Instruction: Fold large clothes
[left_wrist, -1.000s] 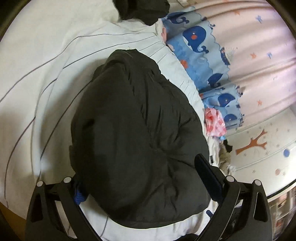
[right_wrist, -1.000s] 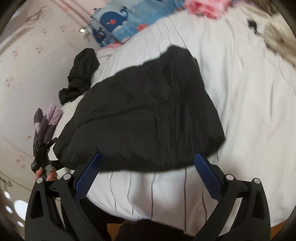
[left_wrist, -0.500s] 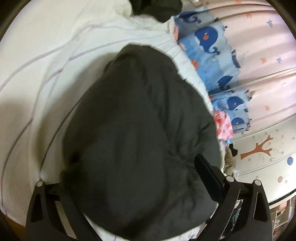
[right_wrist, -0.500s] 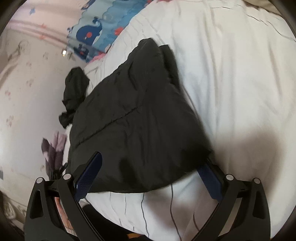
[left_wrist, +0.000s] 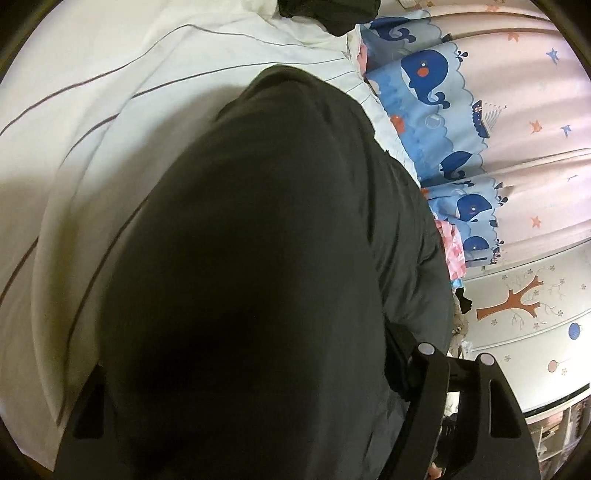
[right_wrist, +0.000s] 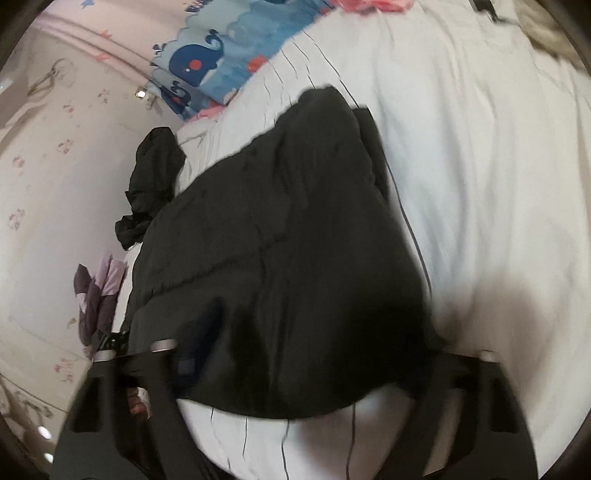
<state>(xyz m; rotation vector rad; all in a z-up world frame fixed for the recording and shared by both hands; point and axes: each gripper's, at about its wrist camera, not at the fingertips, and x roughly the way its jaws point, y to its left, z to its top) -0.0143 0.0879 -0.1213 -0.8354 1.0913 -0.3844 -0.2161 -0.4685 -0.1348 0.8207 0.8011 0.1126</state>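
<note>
Bedsheet (right_wrist: 461, 155): both tongs now closing around black jacket (right_wrist: 280, 266).

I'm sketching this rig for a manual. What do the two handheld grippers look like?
Both are matte black. The left gripper has angular fingers with cut-out slots and round silver pivot pins. The right gripper is built the same, and a blue pad shows on one finger.

A large black padded quilted jacket (right_wrist: 280, 266) lay bunched in a puffy heap on the white striped bedsheet (right_wrist: 480, 155), its near edge rumpled.
</note>
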